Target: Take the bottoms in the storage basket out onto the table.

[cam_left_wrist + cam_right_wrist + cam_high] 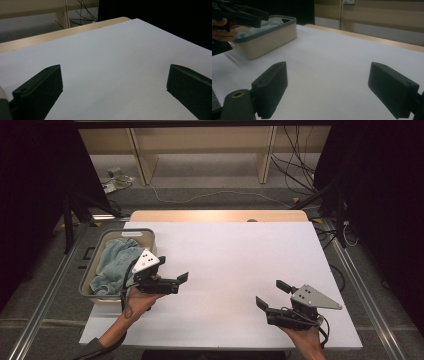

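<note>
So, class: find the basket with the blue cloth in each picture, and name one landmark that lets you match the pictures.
High view: the basket sits at the white table's left edge, the blue cloth inside, the left gripper beside it.
Left gripper view: not in this picture.
Right gripper view: upper left, the basket behind the left gripper.
Shared landmark: the wooden strip along the table's far edge.

Denim cloth [114,265] in basket [142,234]: near part hidden behind left gripper [173,270] & hand. Garment type can't tell. Right hand [306,340] cut off by bottom edge, high view.
</note>
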{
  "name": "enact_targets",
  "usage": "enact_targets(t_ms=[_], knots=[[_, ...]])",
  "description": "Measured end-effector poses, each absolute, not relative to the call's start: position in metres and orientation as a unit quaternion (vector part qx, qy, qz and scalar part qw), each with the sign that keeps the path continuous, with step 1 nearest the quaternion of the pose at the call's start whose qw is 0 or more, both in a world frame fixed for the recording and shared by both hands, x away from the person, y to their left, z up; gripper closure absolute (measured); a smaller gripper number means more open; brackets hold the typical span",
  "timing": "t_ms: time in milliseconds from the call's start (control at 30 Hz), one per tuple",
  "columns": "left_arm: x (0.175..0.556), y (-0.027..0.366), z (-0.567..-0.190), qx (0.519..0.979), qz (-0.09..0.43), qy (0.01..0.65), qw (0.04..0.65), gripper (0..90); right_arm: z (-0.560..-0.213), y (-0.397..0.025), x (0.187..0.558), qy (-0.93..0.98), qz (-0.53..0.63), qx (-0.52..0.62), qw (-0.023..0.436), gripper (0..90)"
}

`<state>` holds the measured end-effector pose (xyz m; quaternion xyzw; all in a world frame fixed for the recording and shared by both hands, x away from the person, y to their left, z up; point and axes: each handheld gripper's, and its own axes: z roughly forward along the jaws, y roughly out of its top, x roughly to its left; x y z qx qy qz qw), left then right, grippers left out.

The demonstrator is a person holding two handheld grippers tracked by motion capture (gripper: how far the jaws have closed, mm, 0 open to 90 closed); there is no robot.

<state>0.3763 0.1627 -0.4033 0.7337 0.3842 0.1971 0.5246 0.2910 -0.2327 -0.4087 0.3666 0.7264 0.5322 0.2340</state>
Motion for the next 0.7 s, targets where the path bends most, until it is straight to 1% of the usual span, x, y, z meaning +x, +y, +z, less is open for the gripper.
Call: enact_targets(t_ms=[100,233,333,433,600,700], knots=[[0.384,0.16,-0.401,0.745,0.189,0.38,0.515,0.0,-0.409,-0.233,0.291,0.728,0.53,0.366,0.235,17.0],[0.394,0.159,-0.398,0.743,0.195,0.383,0.512,0.0,-0.409,-0.233,0.291,0.727,0.531,0.367,0.234,16.9],[0.405,0.16,-0.392,0.741,0.172,0.396,0.514,0.0,-0.409,-0.234,0.292,0.726,0.531,0.368,0.233,16.9],[0.412,0.162,-0.386,0.736,0.188,0.397,0.514,0.0,-0.409,-0.234,0.292,0.726,0.531,0.369,0.232,16.8],[0.424,0.165,-0.379,0.732,0.192,0.406,0.512,0.0,-0.41,-0.232,0.292,0.729,0.53,0.367,0.23,16.8],[0.428,0.169,-0.374,0.738,0.174,0.407,0.509,0.0,-0.408,-0.232,0.292,0.728,0.533,0.365,0.231,16.8]])
